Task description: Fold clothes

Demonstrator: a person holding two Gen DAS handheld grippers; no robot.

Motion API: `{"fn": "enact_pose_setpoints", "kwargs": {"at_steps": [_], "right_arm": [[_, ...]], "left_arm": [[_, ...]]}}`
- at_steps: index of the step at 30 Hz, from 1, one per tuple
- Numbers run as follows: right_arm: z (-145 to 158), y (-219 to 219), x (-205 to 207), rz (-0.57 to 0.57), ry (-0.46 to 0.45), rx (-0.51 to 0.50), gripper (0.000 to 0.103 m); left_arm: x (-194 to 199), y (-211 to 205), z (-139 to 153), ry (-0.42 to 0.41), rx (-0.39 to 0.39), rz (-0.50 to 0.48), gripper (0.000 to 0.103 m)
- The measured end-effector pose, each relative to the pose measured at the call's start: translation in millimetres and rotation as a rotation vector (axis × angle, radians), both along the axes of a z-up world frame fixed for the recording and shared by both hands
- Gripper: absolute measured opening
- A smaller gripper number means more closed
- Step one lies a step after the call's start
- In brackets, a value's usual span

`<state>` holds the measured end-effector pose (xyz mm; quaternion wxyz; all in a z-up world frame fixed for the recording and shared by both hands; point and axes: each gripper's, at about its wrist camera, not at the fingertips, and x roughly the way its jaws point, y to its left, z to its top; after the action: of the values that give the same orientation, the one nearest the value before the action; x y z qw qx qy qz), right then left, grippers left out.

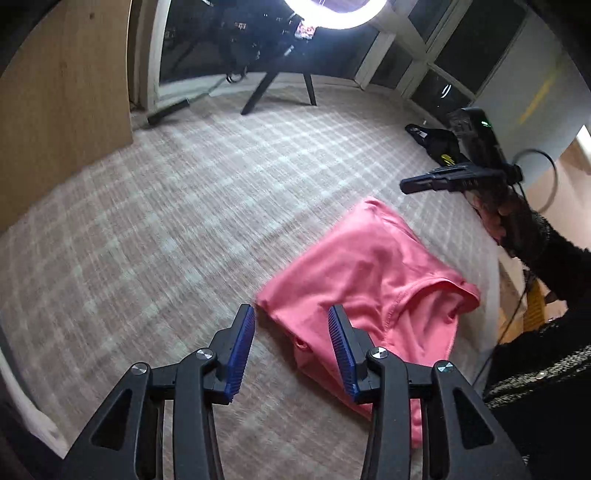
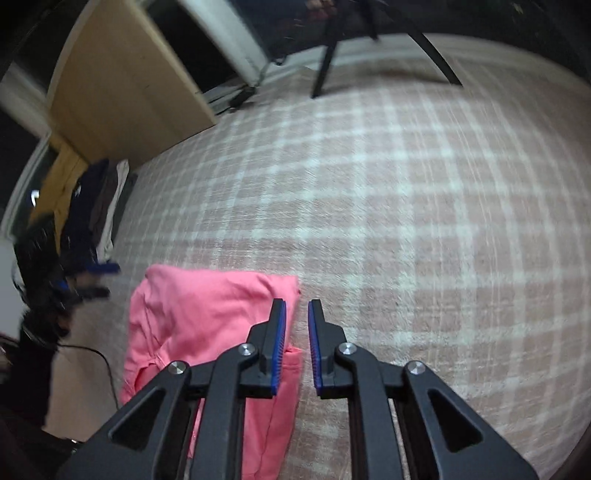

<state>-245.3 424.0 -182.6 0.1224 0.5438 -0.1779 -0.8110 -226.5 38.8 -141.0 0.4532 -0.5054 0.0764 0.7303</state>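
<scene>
A pink garment (image 1: 369, 266) lies folded on the pink-and-white plaid cover (image 1: 166, 221). My left gripper (image 1: 290, 310) hovers over its near left corner, jaws wide apart, nothing pinched between the blue pads. At the right, a hand in a black sleeve holds my right gripper (image 1: 406, 184) above the garment's far corner. In the right wrist view the pink garment (image 2: 203, 314) lies to the left, partly under the left finger. My right gripper (image 2: 297, 302) shows only a narrow gap, with bare plaid cover (image 2: 406, 184) behind it. The left gripper (image 2: 101, 280) is a blur at the left edge.
A wooden panel (image 1: 62, 92) stands at the far left. Black tripod legs (image 1: 277, 88) rest on the cover's far edge under a ring light (image 1: 332, 14). A black item (image 1: 436, 142) lies at the far right. Dark clothes (image 2: 96, 206) are stacked beside the cover.
</scene>
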Motion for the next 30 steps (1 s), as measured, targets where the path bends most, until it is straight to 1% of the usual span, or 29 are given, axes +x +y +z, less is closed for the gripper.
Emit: {"fn": "enact_pose_setpoints", "kwargs": {"at_steps": [1,2,3,4,6,8,11,12,13,14,15,17,18,19,20,21,22,23,24,25,26,27,28,30], "right_arm": [[-5.6,-2.5,-7.1,-0.004,-0.012,-0.024,0.013],[-10.3,-5.3,-10.6,0.008,-0.022,-0.045,0.013],[-12.5,-9.7,-13.1,0.019,-0.029,-0.04,0.013],[-15.1,-14.5,-15.9,0.031,-0.037,-0.034,0.013],[-24.2,-28.8,-25.4,0.068,-0.057,-0.022,0.013],[-31.3,-38.7,-32.8,0.102,-0.076,-0.019,0.013],[-32.0,-53.4,-40.7,0.125,-0.058,0.003,0.013],[-30.8,-55.4,-41.1,0.124,-0.049,0.001,0.013],[-29.5,-57.3,-41.2,0.123,-0.039,-0.001,0.011],[-27.7,-57.8,-39.5,0.12,-0.022,-0.002,0.004],[-23.6,-56.1,-36.7,0.108,0.002,0.014,0.004],[-16.0,-52.4,-31.6,0.084,0.048,0.047,0.004],[-17.6,-49.4,-32.3,0.072,0.041,0.076,0.004],[-19.0,-46.3,-32.8,0.059,0.033,0.099,0.004],[-19.4,-42.0,-31.4,0.044,0.014,0.086,0.005],[-19.3,-38.3,-29.7,0.031,-0.002,0.077,0.005],[-15.1,-38.7,-25.9,0.03,0.005,0.091,0.006],[-8.9,-42.3,-20.3,0.048,0.022,0.113,0.009],[0.0,-50.2,-10.7,0.086,0.052,0.149,0.012],[5.9,-56.9,-1.1,0.117,0.076,0.169,0.019],[11.5,-66.5,11.6,0.163,0.098,0.17,0.025],[17.2,-76.2,24.3,0.209,0.12,0.17,0.028],[21.9,-85.8,36.6,0.253,0.139,0.174,0.031],[17.7,-104.6,56.6,0.31,0.132,0.213,0.031]], "left_arm": [[-3.3,-3.9,-5.9,-0.029,-0.003,-0.003,0.041],[-2.9,-2.6,-12.0,-0.037,-0.018,-0.002,0.041],[-0.7,-4.6,-15.2,-0.043,-0.034,0.002,0.041],[-3.7,-2.5,-22.4,-0.069,-0.044,0.011,0.041],[-5.9,-3.4,-28.9,-0.105,-0.028,0.026,0.041],[-9.2,2.5,-34.2,-0.118,-0.031,0.032,0.041],[-12.4,11.0,-40.0,-0.131,-0.029,0.037,0.04],[-12.4,13.8,-40.6,-0.13,-0.025,0.036,0.038],[-12.4,16.5,-41.2,-0.13,-0.02,0.036,0.038],[-11.9,17.8,-41.1,-0.121,-0.014,0.038,0.032],[-11.4,19.1,-41.1,-0.113,-0.007,0.041,0.018],[-7.4,22.2,-36.1,-0.051,-0.013,0.055,0.005],[-6.0,20.2,-31.9,-0.022,-0.01,0.072,0.006],[-7.5,15.4,-32.0,-0.024,0.0,0.094,0.006],[-9.0,10.7,-32.1,-0.026,0.01,0.115,0.007],[-10.8,9.3,-36.0,-0.037,-0.001,0.125,0.007],[-10.9,8.0,-37.2,-0.027,-0.029,0.138,0.007],[-11.1,6.6,-38.5,-0.016,-0.057,0.15,0.007],[-9.8,5.5,-35.7,-0.006,-0.064,0.154,0.009],[-6.8,3.4,-28.2,0.015,-0.058,0.161,0.013],[-4.1,1.8,-22.0,0.037,-0.055,0.172,0.022],[-0.9,1.4,-16.0,0.051,-0.052,0.178,0.025],[6.5,5.4,-10.6,0.052,-0.041,0.153,0.025],[21.5,13.4,0.2,0.055,-0.018,0.104,0.025]]}}
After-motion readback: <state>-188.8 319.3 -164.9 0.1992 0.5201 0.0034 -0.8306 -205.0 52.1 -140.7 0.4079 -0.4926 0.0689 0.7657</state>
